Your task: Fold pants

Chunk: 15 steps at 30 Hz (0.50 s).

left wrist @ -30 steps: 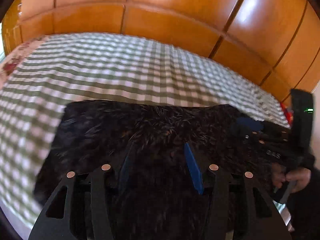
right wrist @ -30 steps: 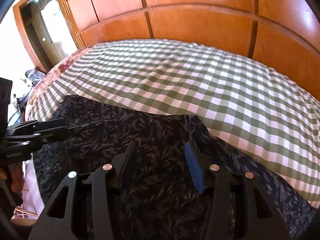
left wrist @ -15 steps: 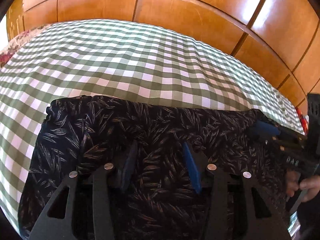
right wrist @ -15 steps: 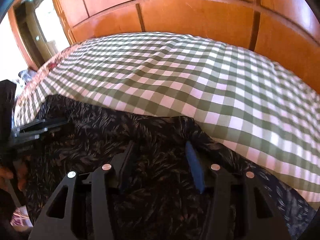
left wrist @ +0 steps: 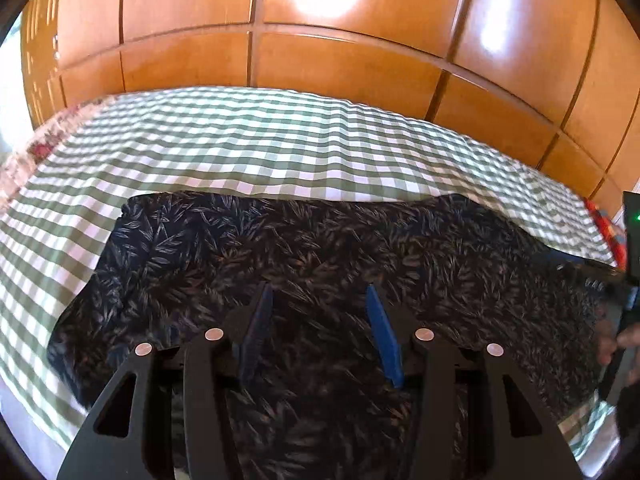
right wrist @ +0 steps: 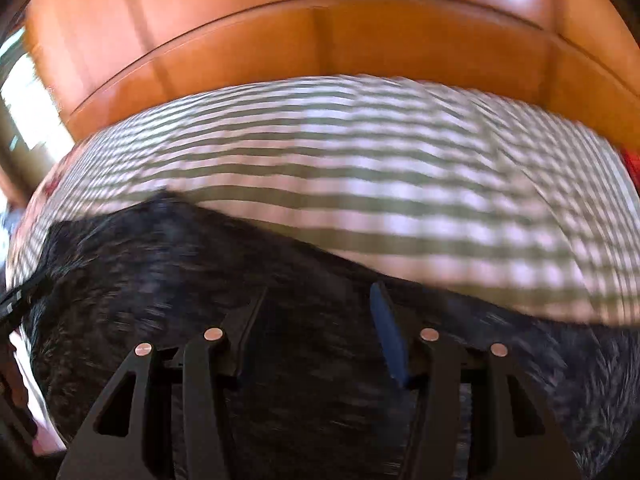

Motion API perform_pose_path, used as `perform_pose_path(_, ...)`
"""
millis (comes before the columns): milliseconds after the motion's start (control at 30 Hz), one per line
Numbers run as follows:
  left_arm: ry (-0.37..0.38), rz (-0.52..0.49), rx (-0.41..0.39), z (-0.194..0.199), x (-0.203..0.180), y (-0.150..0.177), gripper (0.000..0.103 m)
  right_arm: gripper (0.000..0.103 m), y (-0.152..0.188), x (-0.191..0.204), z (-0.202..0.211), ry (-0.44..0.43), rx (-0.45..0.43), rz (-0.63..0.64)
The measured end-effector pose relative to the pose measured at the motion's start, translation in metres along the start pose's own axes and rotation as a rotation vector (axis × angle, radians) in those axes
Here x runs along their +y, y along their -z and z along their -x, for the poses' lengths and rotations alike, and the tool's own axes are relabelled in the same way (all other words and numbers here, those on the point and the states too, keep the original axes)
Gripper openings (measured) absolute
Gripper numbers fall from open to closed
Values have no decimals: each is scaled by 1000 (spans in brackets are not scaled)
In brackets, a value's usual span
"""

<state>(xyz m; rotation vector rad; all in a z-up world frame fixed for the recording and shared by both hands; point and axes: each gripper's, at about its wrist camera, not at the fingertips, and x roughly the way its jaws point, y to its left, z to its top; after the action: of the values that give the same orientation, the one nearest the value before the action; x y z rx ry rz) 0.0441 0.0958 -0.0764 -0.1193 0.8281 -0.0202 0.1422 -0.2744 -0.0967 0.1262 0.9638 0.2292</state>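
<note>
Both hand-held grippers, left (left wrist: 318,300) and right (right wrist: 318,300), jaws apart over the pants (left wrist: 320,248) on the bed (left wrist: 280,152); fold seemingly laid, next regrasp an edge.

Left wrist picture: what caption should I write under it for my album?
Open left gripper poised over dark leaf-print pants spread on a green checked bedsheet, wooden wardrobe doors behind.

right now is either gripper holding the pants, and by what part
Neither, as far as shows. The left gripper and right gripper both stand open over the dark leaf-print pants, which lie on the green checked bedspread; no fabric is pinched between the fingers.
</note>
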Motion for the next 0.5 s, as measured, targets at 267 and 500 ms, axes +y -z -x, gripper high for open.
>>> perform_pose_path(267, -79, 18, 90, -16, -12, 2, 56, 49, 8, 11, 20, 48, -40, 5)
perform_pose_path(500, -51, -49, -5, 25, -47, 13, 61, 54, 39, 5, 68, 65, -83, 19)
